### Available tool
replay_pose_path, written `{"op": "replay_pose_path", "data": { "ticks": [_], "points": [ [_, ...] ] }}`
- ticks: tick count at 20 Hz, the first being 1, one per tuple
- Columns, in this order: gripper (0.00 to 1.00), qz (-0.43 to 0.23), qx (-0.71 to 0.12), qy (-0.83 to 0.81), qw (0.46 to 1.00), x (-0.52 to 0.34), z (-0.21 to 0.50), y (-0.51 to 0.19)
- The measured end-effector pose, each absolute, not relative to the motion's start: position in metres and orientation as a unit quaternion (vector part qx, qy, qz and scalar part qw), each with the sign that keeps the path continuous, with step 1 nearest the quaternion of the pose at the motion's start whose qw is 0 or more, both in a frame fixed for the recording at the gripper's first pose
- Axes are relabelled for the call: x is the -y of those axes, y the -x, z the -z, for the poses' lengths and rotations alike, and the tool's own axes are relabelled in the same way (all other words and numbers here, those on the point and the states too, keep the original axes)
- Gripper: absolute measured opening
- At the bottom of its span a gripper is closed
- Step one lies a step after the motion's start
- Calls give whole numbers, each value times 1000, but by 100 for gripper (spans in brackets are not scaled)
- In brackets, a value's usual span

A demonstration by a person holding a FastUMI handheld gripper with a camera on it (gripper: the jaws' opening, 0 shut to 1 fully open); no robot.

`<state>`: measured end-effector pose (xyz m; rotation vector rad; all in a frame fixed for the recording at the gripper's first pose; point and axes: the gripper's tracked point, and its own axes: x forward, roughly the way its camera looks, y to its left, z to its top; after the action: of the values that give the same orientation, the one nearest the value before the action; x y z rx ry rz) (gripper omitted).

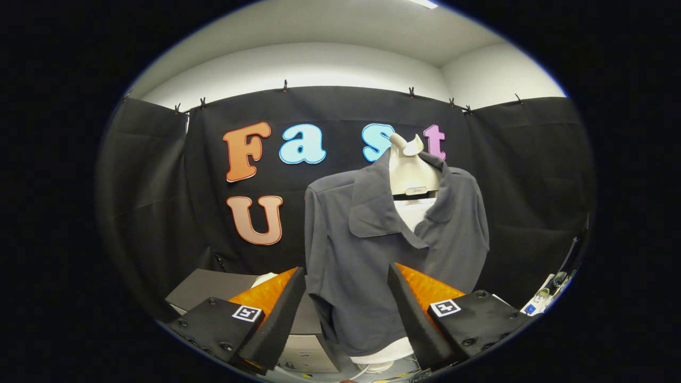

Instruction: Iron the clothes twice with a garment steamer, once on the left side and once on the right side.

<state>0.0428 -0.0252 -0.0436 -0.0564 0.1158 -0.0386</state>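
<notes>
A dark grey collared shirt (393,250) hangs on a pale, headless mannequin torso (409,170), upright, beyond my fingers and a little right of the gap between them. My gripper (346,276) is open, its two fingers spread wide with nothing between them. The shirt's lower left part shows through the gap. A white rounded thing (264,278) peeks out behind the left finger, on the grey box; I cannot tell what it is.
A grey box-like surface (207,290) stands low at the left, behind the left finger. The mannequin's white base (380,361) and some cables (393,375) lie below the shirt. Small white and blue items (542,300) sit at the far right.
</notes>
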Motion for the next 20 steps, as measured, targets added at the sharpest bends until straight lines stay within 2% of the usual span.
{"op": "replay_pose_path", "data": {
  "ticks": [13, 20],
  "points": [
    [99, -64, -113, 11, 991, -85, 77, -80],
    [98, -92, -195, 36, 976, -165, 135, -121]
  ]
}}
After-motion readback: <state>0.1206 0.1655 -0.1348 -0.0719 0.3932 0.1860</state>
